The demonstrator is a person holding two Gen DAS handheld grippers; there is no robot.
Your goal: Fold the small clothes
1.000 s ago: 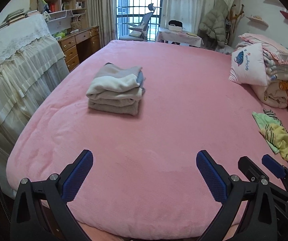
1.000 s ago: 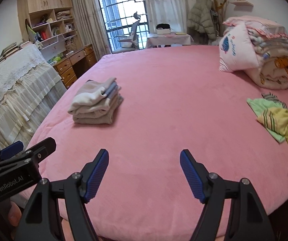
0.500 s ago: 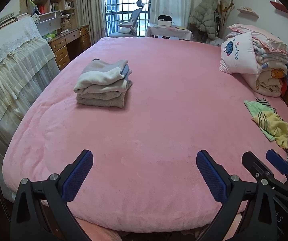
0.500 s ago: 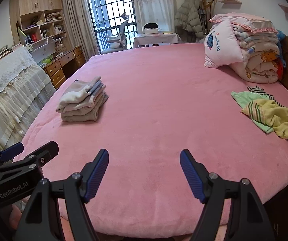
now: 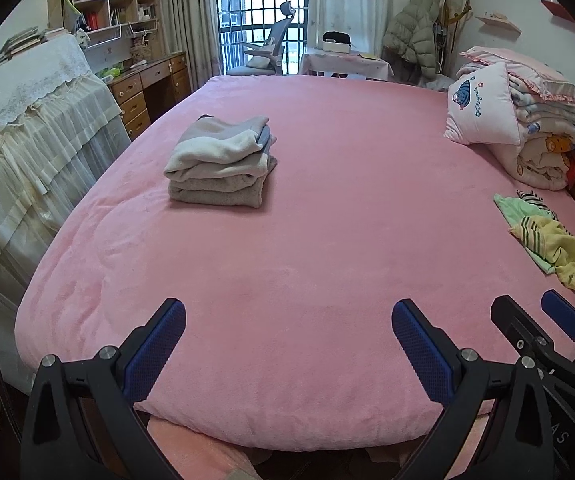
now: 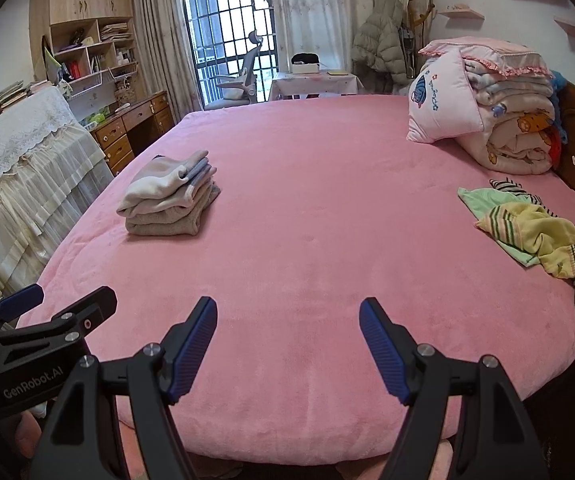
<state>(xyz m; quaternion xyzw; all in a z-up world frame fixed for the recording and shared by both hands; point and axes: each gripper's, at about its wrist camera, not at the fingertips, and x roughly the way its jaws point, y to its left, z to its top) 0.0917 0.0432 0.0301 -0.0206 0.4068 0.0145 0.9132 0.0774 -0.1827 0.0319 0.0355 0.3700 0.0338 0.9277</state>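
Pink plush bedding covers a wide bed that fills both wrist views, seen from its near edge. The left gripper and the right gripper hover side by side above that edge, each with its blue-padded jaws spread wide and nothing between them.

Risks, as a judgement from this view: the unfolded clothes lie in a loose heap at the bed's far right side, well apart from both grippers, so the reach is long. The pieces overlap, and a pinch into the heap could lift two at once or drag the rest along. The heap lies near the bed's right edge, and a careless pull could tip pieces off it. The plush cover could also get caught in the jaws with thin fabric.

The heap looks soft and crumpled: a mint green piece underneath, a pale yellow piece with dark stripes on top, and a black-and-white striped piece trailing toward the near edge. No seams or hems can be made out clearly.

A folded stack of beige, cream and grey garments sits on the left half of the bed, squared and tidy. A pile of quilts with a pink pillow rests at the far right by the wooden headboard.
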